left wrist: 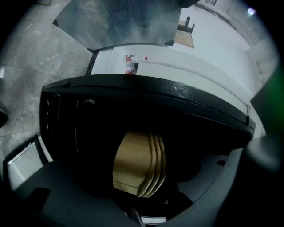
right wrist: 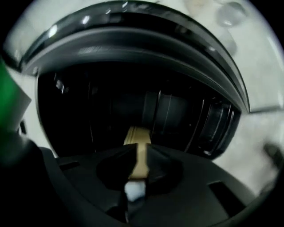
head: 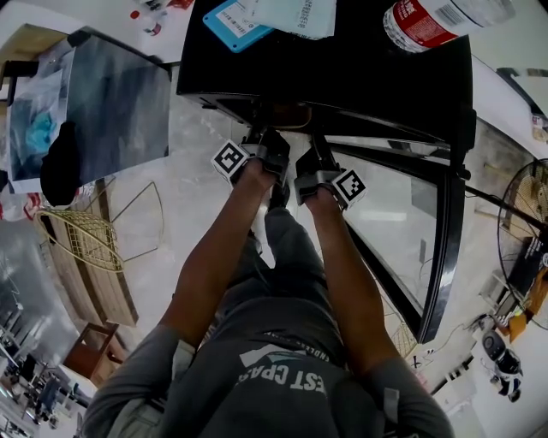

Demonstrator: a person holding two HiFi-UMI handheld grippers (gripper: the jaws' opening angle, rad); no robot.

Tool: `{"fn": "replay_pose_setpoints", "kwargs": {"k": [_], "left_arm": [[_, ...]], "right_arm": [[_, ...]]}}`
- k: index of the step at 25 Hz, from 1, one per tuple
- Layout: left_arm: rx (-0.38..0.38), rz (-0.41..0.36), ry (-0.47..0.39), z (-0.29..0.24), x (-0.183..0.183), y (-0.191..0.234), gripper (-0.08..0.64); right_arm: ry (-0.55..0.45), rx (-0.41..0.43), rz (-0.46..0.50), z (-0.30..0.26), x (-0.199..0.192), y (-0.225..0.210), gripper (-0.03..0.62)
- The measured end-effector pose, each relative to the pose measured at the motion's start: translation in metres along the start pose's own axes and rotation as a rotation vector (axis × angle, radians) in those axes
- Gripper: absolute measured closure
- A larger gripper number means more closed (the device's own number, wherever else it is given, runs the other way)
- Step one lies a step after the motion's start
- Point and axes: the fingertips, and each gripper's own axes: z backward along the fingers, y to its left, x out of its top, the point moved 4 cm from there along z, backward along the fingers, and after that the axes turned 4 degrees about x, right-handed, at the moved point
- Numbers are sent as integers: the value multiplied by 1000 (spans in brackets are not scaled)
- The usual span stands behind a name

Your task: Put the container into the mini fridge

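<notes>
The black mini fridge (head: 342, 77) stands open, its glass door (head: 445, 222) swung out to the right. Both grippers reach into its opening. In the left gripper view a tan paper container (left wrist: 137, 164) with a ridged rim lies inside the dark fridge (left wrist: 146, 97). My left gripper (left wrist: 142, 195) is open, its jaws wide on either side of the container with gaps showing. In the right gripper view my right gripper (right wrist: 138, 162) is shut on a thin edge of the same container (right wrist: 138, 150). In the head view the left gripper (head: 265, 141) and right gripper (head: 310, 162) hide their fingertips under the fridge top.
On top of the fridge lie a red-labelled bottle (head: 428, 21), a blue card (head: 235, 21) and papers (head: 295, 13). A dark cylinder (right wrist: 164, 113) stands deep inside. A gold wire basket (head: 81, 239) is on the floor at left, a fan (head: 527, 231) at right.
</notes>
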Motion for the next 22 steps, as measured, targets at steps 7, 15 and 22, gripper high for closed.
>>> {"fn": "replay_pose_setpoints", "kwargs": {"k": [7, 15, 22], "left_arm": [[-19, -45, 101, -8, -10, -9, 213], [-28, -112, 238, 22, -22, -15, 178], [-66, -203, 246, 64, -17, -46, 184]], "right_arm": [[332, -8, 211, -28, -39, 1, 545], [330, -26, 256, -85, -17, 4, 548], [322, -27, 372, -68, -22, 25, 548]]}}
